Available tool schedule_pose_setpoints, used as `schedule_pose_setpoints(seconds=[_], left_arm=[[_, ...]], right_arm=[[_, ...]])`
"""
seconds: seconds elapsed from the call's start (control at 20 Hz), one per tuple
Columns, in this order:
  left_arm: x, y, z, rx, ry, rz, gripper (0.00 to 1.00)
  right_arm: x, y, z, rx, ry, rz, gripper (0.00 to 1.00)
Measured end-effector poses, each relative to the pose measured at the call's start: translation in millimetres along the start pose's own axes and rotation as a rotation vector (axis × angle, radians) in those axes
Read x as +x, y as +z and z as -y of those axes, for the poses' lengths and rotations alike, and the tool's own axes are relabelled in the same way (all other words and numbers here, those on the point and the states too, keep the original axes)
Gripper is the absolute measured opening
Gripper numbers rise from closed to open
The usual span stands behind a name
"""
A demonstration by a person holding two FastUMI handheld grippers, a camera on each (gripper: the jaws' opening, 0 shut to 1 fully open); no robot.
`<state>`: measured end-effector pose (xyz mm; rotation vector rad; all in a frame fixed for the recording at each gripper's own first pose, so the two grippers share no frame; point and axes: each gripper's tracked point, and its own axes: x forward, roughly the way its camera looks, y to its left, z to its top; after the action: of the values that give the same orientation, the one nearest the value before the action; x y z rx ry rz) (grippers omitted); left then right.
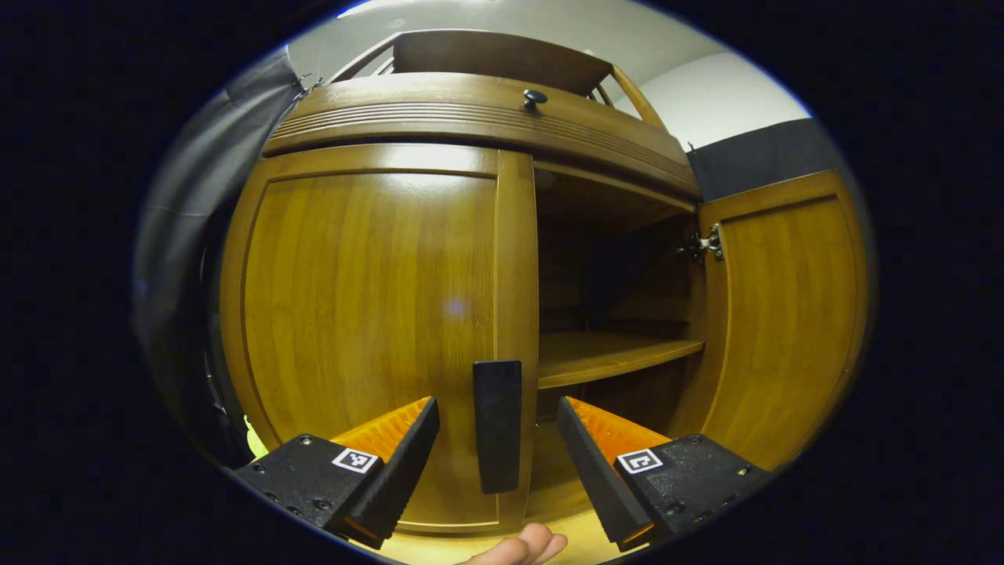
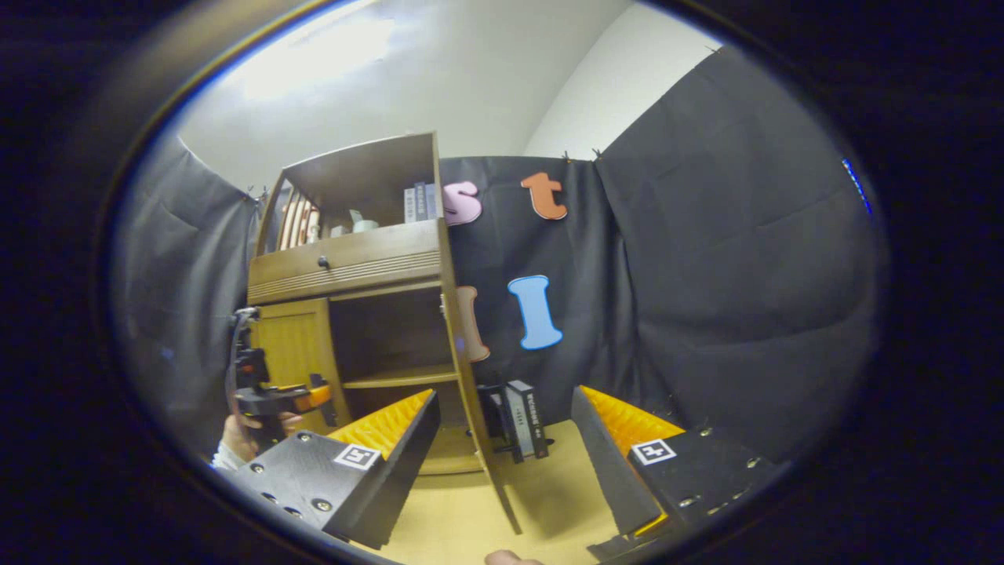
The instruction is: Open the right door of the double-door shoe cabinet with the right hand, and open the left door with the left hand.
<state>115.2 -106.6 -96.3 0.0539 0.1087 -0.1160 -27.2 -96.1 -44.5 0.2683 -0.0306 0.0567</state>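
The shoe cabinet (image 1: pixel 471 118) stands half open. Its left door (image 1: pixel 369 314) is closed, and the dark handle (image 1: pixel 497 424) on that door sits between the spread fingers of the left gripper (image 1: pixel 497 463), untouched. The right door (image 1: pixel 784 314) is swung wide, baring a shelf (image 1: pixel 612 353). In the right gripper view, the right gripper (image 2: pixel 502 439) gapes, holding nothing, with the right door's edge between its fingers farther off.

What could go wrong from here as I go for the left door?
The left gripper is open around the left door's handle but not yet closed; pulling now could slip off. The handle sits at the door's inner edge, so a finger could scrape the wood. The right door stands wide open, with the right gripper open close to its edge.
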Motion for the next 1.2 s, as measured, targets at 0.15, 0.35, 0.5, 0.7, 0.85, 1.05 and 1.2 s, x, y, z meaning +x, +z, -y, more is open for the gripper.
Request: schedule_pose_setpoints(seconds=[0.15,0.35,0.5,0.7,0.85,1.05,1.2], left_arm=[[18.3,1.5,2.2,-0.016,0.034,0.022,0.94],[19.6,-6.5,-6.2,0.041,0.07,-0.064,0.34],[13.6,-8.8,-5.3,0.04,0.052,-0.101,0.32],[14.1,2.2,-3.6,0.026,0.025,-0.087,0.32],[11.2,2.0,-2.1,0.031,-0.008,-0.101,0.33],[9.2,3.6,1.0,0.031,-0.041,-0.121,0.32],[6.6,3.4,3.8,0.035,-0.076,-0.126,0.32]], right_arm=[[-38.4,6.2,-17.4,0.021,-0.013,0.059,1.0],[-59.7,2.2,-33.8,-0.017,-0.019,0.062,1.0],[-67.1,6.8,-28.4,-0.059,-0.049,0.04,1.0],[-72.5,6.8,-41.2,-0.069,-0.029,0.017,1.0],[-68.7,6.0,-32.0,-0.09,-0.079,0.013,1.0],[-68.6,0.3,-32.4,-0.081,-0.092,-0.002,0.97],[-69.9,-7.9,-17.3,-0.124,-0.132,-0.018,1.0]])
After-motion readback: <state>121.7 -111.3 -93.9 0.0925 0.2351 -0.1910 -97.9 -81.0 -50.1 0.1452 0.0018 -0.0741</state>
